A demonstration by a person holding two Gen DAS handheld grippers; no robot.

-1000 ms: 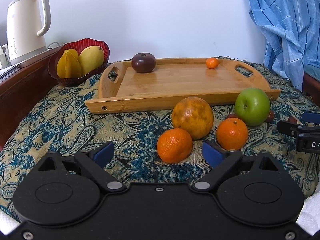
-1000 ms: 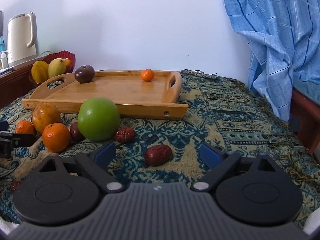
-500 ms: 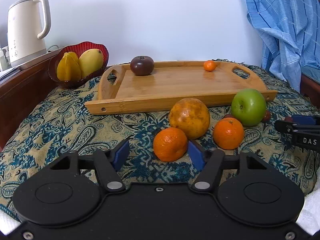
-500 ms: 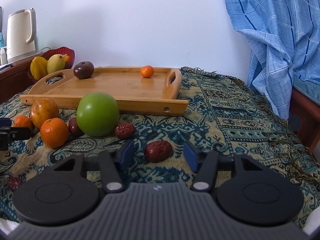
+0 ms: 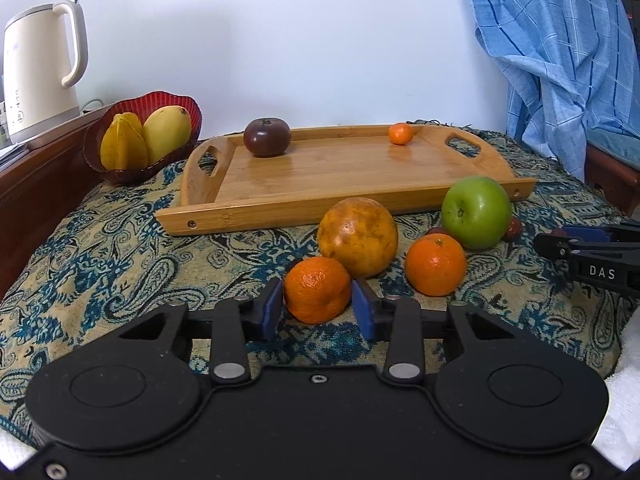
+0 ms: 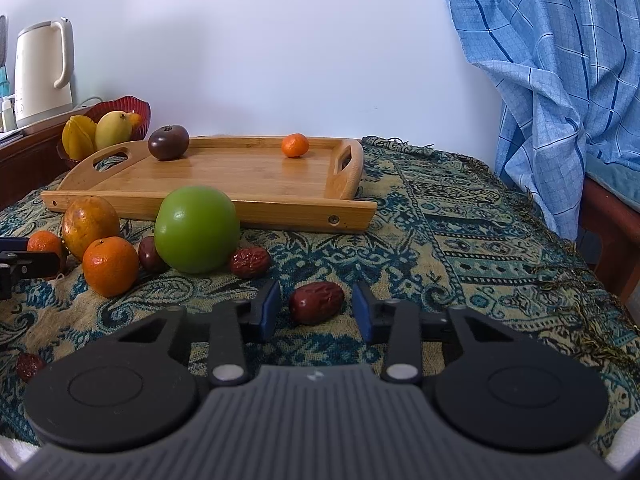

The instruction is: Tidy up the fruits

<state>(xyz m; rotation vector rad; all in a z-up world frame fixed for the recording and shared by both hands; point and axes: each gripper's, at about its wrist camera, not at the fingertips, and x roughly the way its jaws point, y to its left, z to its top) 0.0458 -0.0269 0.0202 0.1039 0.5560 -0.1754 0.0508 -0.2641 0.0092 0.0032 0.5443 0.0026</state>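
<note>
Now | left hand-held gripper [image 5: 318,312]: jaws closing, pads touching wrinkled orange mandarin [image 5: 318,290] | right hand-held gripper [image 6: 316,312]: closing, narrow gaps around glossy red date [image 6: 316,302]

White letters "DAS" on the black right tool [image 5: 592,254] at the frame's edge

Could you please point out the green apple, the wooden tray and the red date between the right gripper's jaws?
green apple [image 6: 196,230], right wrist view, middle of its front.
wooden tray [image 6: 280,208], right wrist view, near rim.
red date [image 6: 316,302], right wrist view, its middle.
</note>
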